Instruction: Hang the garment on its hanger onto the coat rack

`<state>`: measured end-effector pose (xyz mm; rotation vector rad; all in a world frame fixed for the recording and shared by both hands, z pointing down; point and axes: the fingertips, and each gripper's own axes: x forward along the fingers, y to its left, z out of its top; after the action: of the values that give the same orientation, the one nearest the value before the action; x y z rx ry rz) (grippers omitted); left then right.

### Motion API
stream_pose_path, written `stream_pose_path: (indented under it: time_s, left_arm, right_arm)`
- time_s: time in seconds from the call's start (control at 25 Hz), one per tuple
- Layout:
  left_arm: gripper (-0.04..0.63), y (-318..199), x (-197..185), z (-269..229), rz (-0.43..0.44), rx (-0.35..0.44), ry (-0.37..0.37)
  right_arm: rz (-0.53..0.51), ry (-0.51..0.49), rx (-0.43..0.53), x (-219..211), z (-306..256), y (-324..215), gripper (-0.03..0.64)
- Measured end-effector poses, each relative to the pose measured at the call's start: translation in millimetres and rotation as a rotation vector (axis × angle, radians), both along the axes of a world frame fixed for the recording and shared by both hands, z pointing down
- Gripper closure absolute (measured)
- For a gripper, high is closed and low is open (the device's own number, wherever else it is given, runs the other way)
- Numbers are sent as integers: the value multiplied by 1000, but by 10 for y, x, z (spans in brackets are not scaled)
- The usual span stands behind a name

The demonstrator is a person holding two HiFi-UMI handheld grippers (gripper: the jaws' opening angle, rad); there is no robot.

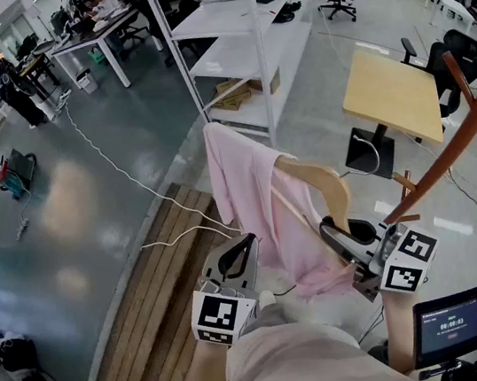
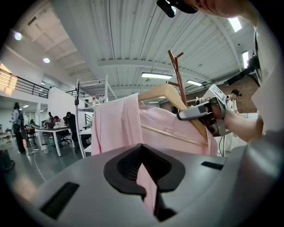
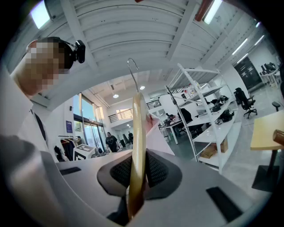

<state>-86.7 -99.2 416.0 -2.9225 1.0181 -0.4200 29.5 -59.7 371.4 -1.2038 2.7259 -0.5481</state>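
A pink garment (image 1: 254, 205) hangs over a pale wooden hanger (image 1: 323, 182) that I hold up in front of me. My right gripper (image 1: 330, 235) is shut on the hanger's lower arm; in the right gripper view the wood (image 3: 137, 150) runs up between the jaws to the metal hook (image 3: 132, 70). My left gripper (image 1: 244, 247) is shut on a fold of the garment's lower edge (image 2: 148, 184). The coat rack's reddish-brown pole (image 1: 456, 146) slants up at the right, apart from the hanger. In the left gripper view it stands behind the hanger (image 2: 176, 73).
A white shelf unit (image 1: 243, 50) stands ahead. To its right is a wooden table (image 1: 389, 94). Wooden planks (image 1: 160, 287) and a white cable (image 1: 129, 180) lie on the floor at left. A small screen (image 1: 448, 322) sits at lower right. People work at desks far back.
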Motion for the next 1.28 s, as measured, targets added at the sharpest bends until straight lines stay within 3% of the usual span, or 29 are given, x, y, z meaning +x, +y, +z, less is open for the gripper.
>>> stream_pose_path:
  time_s: [0.24, 0.44, 0.72, 1.08, 1.28]
  left_arm:
    - [589, -750, 79, 13, 119, 0, 14]
    - [589, -1082, 189, -7, 233, 0, 33]
    - [589, -1198, 416, -166, 303, 36, 35]
    - [589, -1239, 765, -551, 357, 82, 77]
    - [589, -1199, 1149, -862, 391, 104, 91]
  right_arm:
    - [77, -4, -23, -108, 85, -656, 581]
    - [161, -23, -24, -174, 123, -1010, 581]
    - [202, -54, 4, -153, -105, -1228, 581]
    - [271, -57, 44, 160, -477, -1236, 581]
    - [348, -93, 31, 460, -718, -1240, 581]
